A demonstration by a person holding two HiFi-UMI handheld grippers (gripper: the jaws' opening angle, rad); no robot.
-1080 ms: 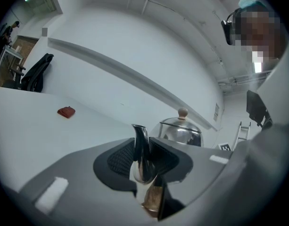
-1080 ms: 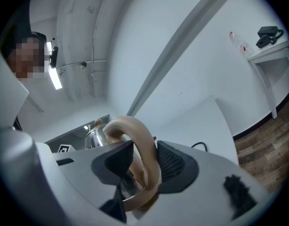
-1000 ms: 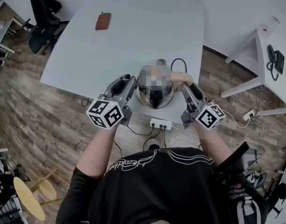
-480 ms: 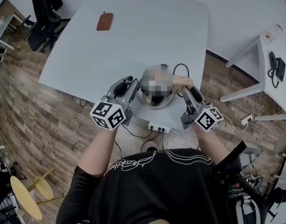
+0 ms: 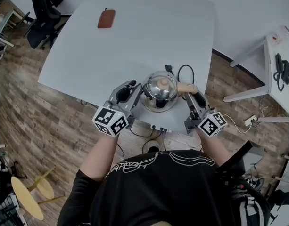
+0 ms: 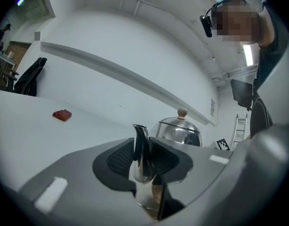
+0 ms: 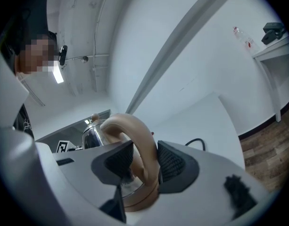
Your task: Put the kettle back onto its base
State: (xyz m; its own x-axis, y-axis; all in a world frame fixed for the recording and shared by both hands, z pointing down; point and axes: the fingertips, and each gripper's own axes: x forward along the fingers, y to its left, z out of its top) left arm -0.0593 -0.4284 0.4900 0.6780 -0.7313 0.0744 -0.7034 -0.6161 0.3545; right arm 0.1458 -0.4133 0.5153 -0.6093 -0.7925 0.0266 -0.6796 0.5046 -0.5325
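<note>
A polished steel kettle (image 5: 159, 89) with a tan knob and a tan handle (image 5: 187, 87) is over the near edge of the white table (image 5: 135, 32). My left gripper (image 5: 137, 91) is shut on the kettle's spout (image 6: 140, 149), whose metal fills the gap between the pads. My right gripper (image 5: 189, 92) is shut on the handle (image 7: 139, 149), which runs up between its ribbed pads. A black cord (image 5: 184, 69) curls on the table just behind the kettle. Its base is hidden under the body, and I cannot tell whether the kettle rests on it.
A red-brown pouch (image 5: 106, 18) lies far back on the table. A power strip (image 5: 156, 126) with cables sits on the wood floor under the near edge. Office chairs (image 5: 43, 8) stand at the left, and a white side desk (image 5: 276, 55) with a phone at the right.
The kettle and both grippers have sunk slightly toward the table. Both grips look unchanged.
</note>
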